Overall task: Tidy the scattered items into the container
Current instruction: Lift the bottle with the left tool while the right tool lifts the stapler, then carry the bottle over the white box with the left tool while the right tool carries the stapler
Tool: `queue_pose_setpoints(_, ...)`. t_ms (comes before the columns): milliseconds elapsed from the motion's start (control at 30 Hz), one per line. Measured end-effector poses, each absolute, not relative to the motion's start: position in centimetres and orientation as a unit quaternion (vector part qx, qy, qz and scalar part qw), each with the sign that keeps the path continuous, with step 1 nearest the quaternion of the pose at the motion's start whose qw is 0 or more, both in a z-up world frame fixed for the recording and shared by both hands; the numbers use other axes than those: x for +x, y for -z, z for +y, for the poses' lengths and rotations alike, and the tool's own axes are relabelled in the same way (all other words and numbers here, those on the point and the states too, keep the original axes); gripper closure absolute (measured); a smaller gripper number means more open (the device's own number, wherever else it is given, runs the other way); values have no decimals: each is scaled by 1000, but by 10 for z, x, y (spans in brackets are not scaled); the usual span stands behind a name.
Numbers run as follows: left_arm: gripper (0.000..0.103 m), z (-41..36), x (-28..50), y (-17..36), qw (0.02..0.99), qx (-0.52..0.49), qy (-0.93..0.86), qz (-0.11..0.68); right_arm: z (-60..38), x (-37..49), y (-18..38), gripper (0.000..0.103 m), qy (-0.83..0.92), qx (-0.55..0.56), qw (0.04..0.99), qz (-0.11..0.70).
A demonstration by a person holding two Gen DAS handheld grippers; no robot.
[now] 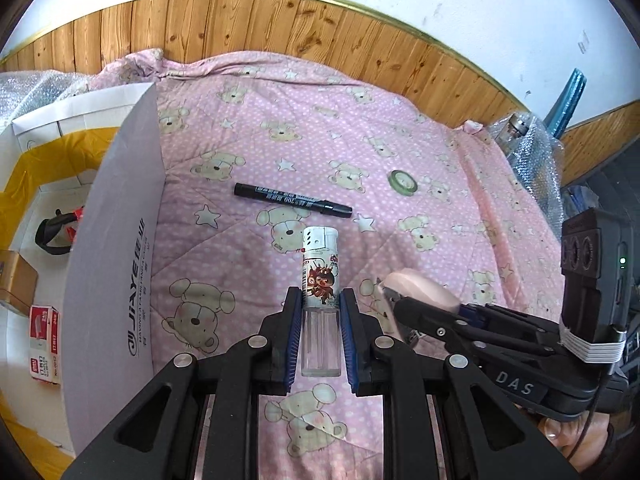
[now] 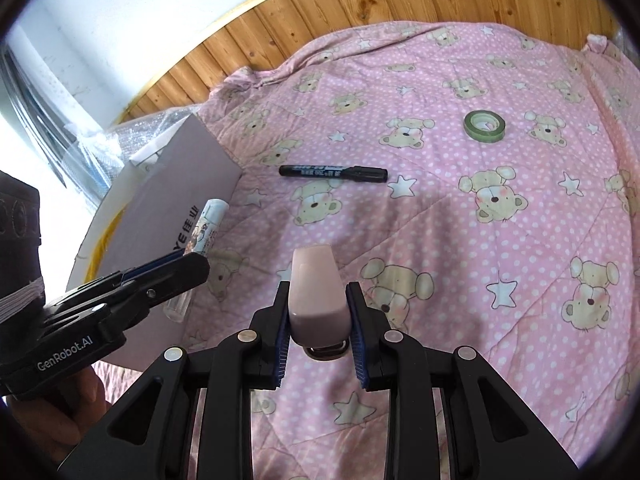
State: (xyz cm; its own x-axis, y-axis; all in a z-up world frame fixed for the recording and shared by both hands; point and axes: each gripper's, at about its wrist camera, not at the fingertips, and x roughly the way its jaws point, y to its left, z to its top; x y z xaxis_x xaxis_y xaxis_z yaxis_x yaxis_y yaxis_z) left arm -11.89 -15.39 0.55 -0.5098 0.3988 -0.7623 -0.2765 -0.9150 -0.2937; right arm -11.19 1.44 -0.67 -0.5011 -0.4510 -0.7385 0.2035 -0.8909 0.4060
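Left wrist view: left gripper (image 1: 320, 316) fingers pinch the lighter (image 1: 321, 300) above the bed; box (image 1: 116, 248) already holds staples (image 1: 44, 344). Right wrist view: right gripper (image 2: 318, 320) fingers pinch the pink stapler (image 2: 316, 296); marker (image 2: 333, 172) and tape roll (image 2: 485, 125) are left on the quilt (image 2: 520, 240).

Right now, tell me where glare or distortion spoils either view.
Left wrist view: fisheye bends the wood panelling into an arc, corners vignette black, and the lighter in the left claw stays sharp. Right wrist view: the window blows out white; the stapler stays sharp.
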Motion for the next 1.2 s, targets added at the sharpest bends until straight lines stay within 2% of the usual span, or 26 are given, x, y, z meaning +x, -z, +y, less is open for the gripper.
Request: queue_pose_setpoints(1200,83,-222,-30,-60,229,-383,-886,-124,-45,-37,-50,76,877,425,206,-90)
